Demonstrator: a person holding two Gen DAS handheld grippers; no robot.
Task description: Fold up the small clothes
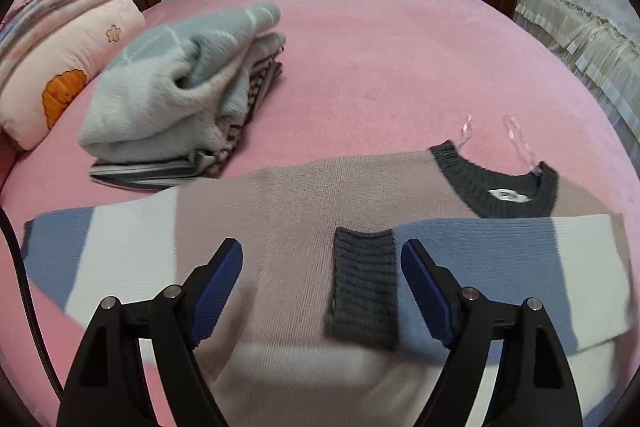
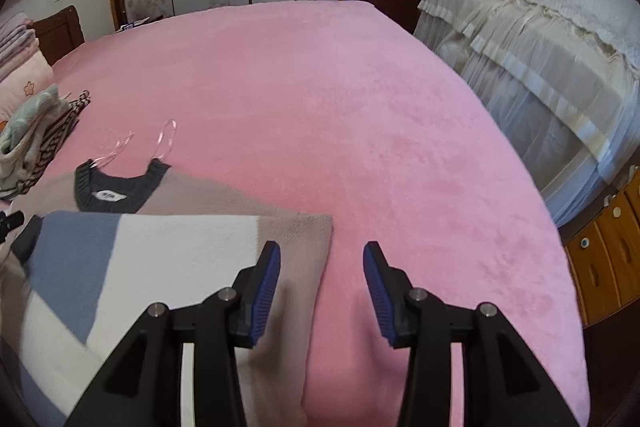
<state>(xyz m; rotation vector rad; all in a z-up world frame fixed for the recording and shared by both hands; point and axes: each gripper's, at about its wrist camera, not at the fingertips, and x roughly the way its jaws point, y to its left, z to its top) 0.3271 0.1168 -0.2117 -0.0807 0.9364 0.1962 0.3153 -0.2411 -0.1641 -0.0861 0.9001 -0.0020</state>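
Left gripper (image 1: 322,259), jaws wide and empty, hangs over a colour-block sweater (image 1: 288,199) spread on a pink bed (image 1: 400,75), the dark cuff (image 1: 362,291) of the folded-in right sleeve (image 1: 500,247) lying between its pads. Right gripper (image 2: 322,267), part open and empty, straddles the sweater's right edge. At ten o'clock the other sleeve (image 1: 80,255) lies unfolded; beyond it a stack of folded clothes (image 1: 180,99). Likely next: carry that sleeve across flat, gripping near its end, keeping edges square.

One sweater (image 1: 304,195) (two claws (image 1: 322,261))
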